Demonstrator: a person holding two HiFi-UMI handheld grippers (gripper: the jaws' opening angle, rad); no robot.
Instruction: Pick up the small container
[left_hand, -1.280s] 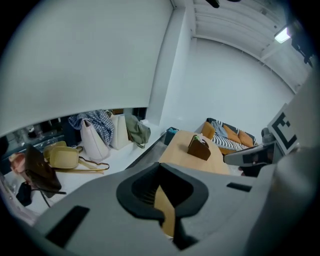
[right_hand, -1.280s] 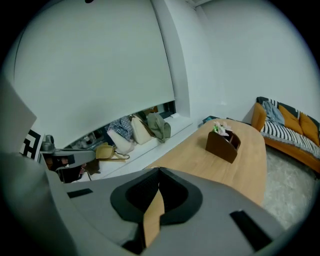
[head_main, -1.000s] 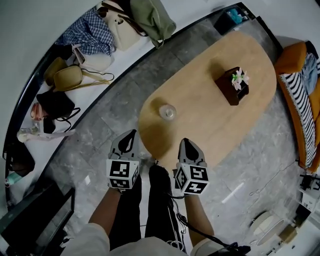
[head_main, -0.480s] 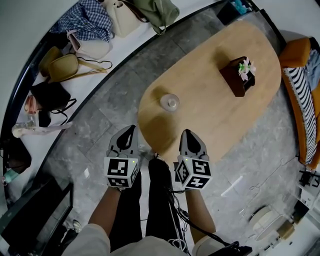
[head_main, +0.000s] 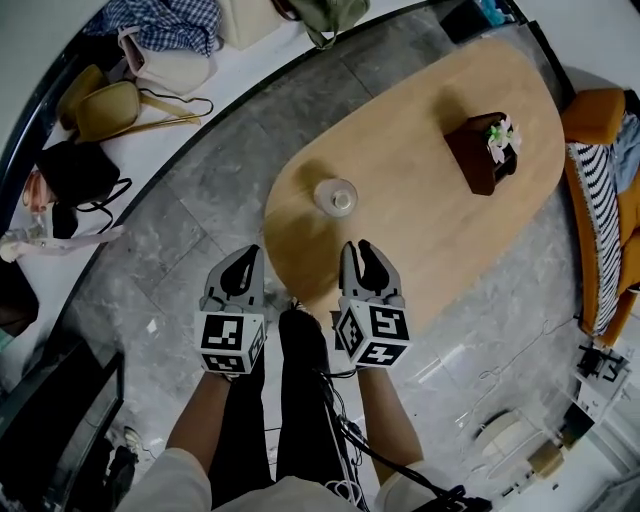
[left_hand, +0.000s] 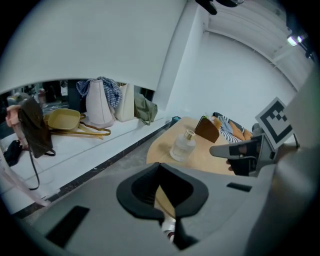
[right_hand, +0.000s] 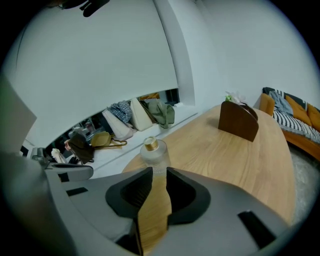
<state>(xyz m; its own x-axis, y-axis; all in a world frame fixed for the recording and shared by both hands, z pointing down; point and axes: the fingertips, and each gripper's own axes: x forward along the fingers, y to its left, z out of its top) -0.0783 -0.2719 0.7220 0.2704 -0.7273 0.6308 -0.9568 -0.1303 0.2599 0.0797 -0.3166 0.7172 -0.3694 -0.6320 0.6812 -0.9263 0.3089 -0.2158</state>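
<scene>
At the far left, tan and black bags (head_main: 110, 105) lay on a white ledge, no part of the job. The left gripper (head_main: 245, 258) hung over the grey floor just off the near-left edge of the oval light-wood counter (head_main: 440, 240), its jaws pressed together on nothing. The small frosted-glass container with a gold cap (head_main: 335, 197) stood upright near the counter's near-left end, untouched, beyond both grippers. The right gripper (head_main: 357, 250), over the counter's near edge, pointed at it. Its jaws had just been opening and stood slightly spread, with only bare wood between them. A dark brown wooden box (head_main: 478, 155) sat farther right. The pick-up seemed barely begun: approach, closing and lift all remained.
</scene>
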